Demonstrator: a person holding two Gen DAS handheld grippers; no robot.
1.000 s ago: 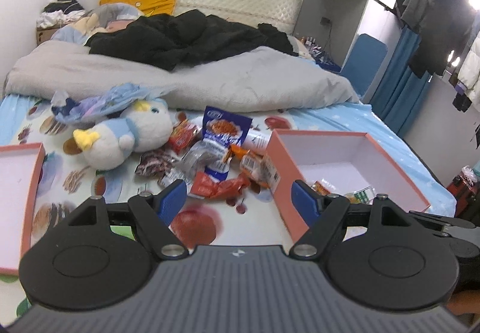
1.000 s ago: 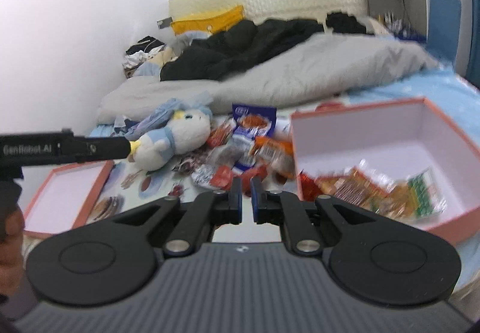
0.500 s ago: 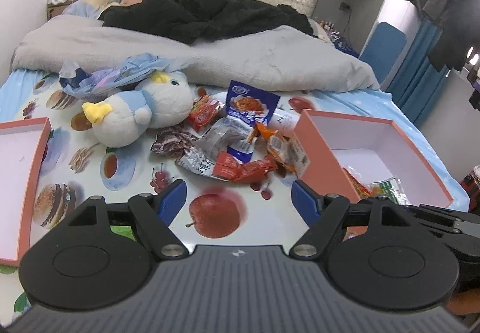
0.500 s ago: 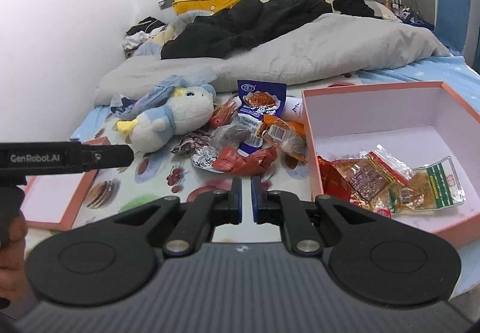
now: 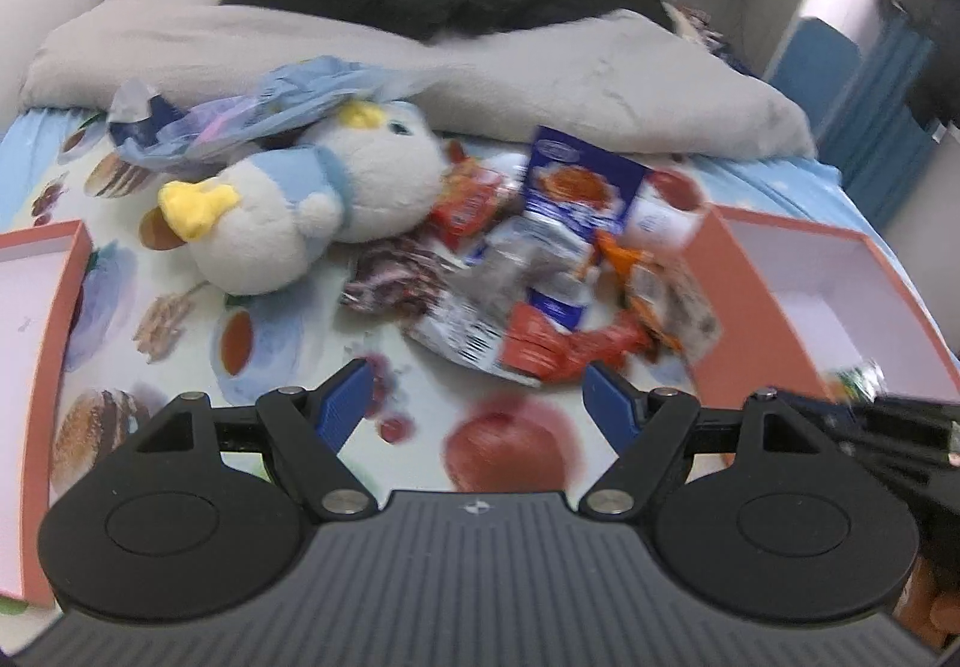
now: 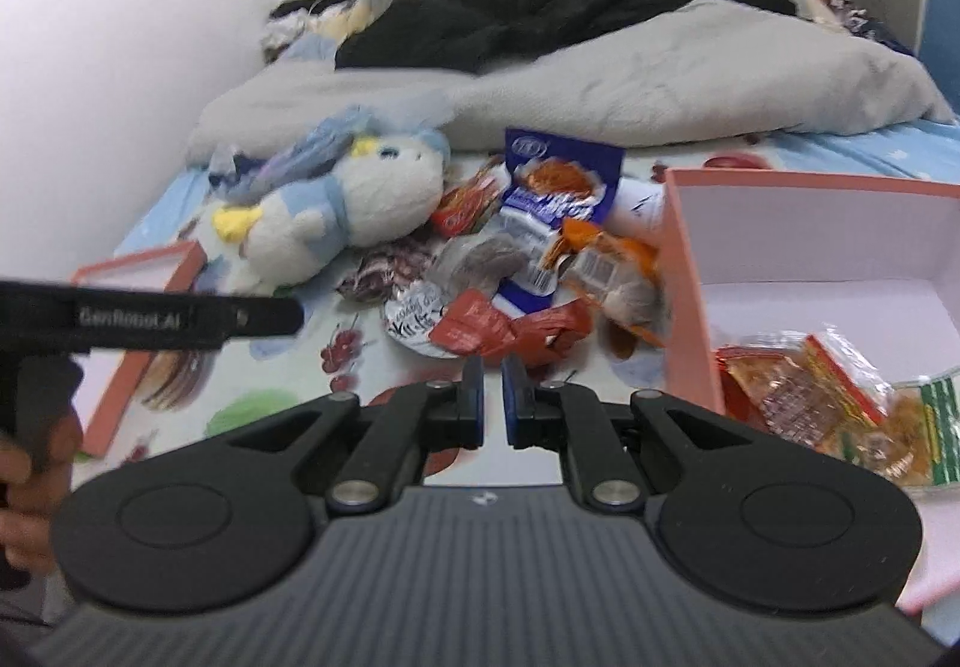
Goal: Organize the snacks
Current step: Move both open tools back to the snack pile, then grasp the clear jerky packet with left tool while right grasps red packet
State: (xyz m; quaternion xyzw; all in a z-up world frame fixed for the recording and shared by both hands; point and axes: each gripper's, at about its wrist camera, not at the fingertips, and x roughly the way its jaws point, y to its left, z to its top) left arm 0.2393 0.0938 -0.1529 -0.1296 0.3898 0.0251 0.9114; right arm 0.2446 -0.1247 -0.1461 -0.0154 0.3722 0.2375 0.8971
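- Snacks (image 6: 516, 271) lie in a loose heap on the printed bedsheet (image 5: 420, 415), between the plush penguin (image 5: 312, 205) on the left and the open pink box (image 6: 684, 271) on the right; a few packets (image 6: 828, 397) are already inside that box, at its near end.
- My left gripper (image 5: 474, 397) has its fingers spread wide with nothing between them, and it points down at the near edge of the heap, so I judge this to be the picking hand.
- My right gripper (image 6: 492, 403) has its fingers pressed together and holds nothing; it hovers near the red wrapper (image 6: 498, 331).
- For a clean pick I would single out that red wrapper at the near edge, since it lies apart from the overlapped packets behind it.
- I would straddle its twisted middle with the fingers (the crinkled film looks slippery and thin) and close only once both pads are level with the sheet.
- The tall blue pouch (image 5: 576, 187) leans on other packets; dragging anything from under it may topple the heap.
- The box wall stands just right of the heap, so I would lift clear before swinging right.
- The box lid (image 5: 36, 367) at far left stays out of the way.
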